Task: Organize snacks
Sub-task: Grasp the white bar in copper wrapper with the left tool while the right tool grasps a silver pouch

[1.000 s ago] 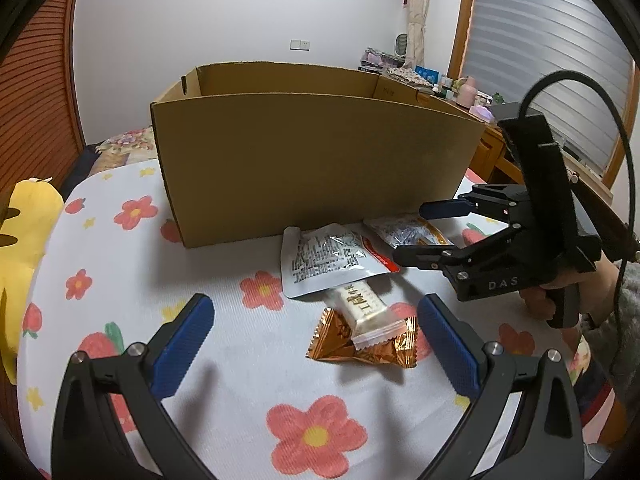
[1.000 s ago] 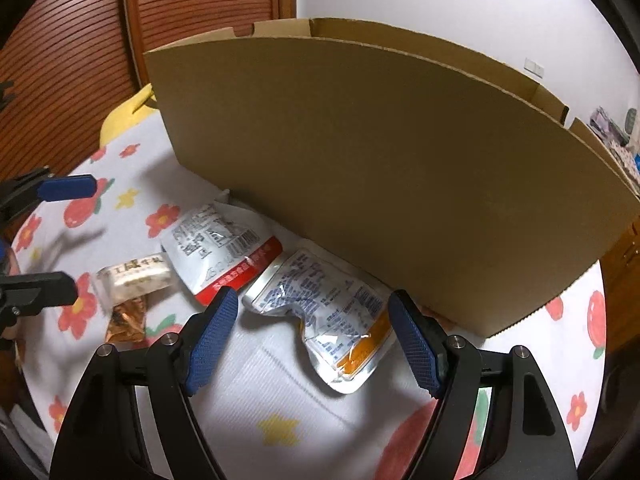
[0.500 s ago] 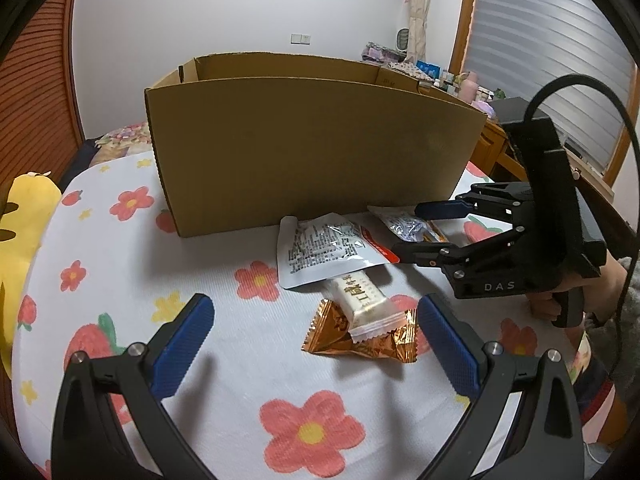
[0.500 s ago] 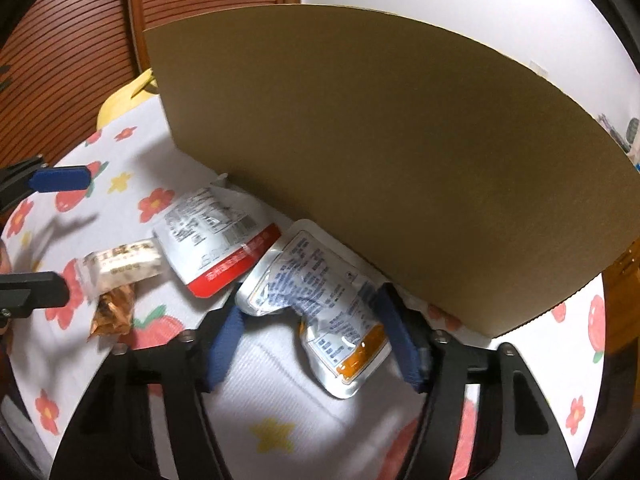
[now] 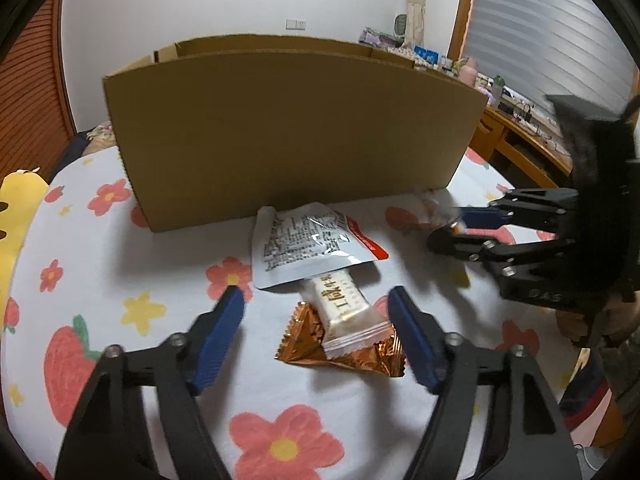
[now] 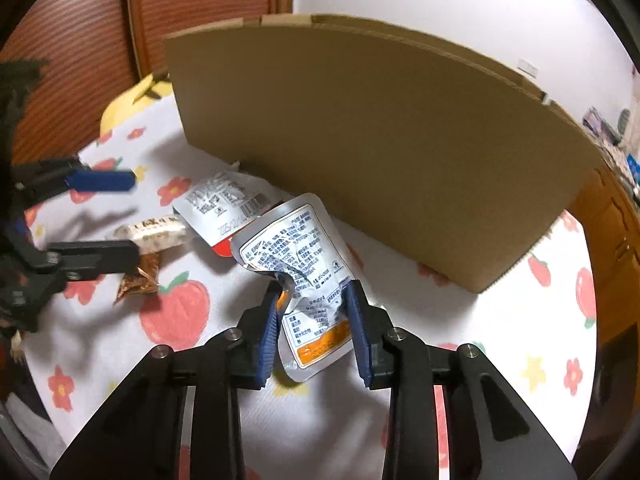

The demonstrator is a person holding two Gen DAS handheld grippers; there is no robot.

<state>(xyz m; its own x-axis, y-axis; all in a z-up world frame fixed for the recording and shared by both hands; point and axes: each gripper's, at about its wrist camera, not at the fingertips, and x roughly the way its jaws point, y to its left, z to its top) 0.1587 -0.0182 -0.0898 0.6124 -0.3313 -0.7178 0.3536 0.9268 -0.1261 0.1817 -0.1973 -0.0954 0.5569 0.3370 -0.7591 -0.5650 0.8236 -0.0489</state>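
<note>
Silver pouch (image 6: 304, 280) crumpled, orange base | R tool (image 6: 312, 320) clamped on it | L tool (image 5: 316, 320) closing, nothing gripped

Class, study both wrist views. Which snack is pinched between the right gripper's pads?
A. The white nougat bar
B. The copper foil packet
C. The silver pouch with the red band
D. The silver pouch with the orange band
D: the right gripper pinches the crumpled silver pouch with the orange band between its pads.

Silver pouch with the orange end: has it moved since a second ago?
Yes. The silver pouch with the orange end, now pinched and crumpled in the right hand-held gripper, has been pulled away from the brown cardboard box.
</note>
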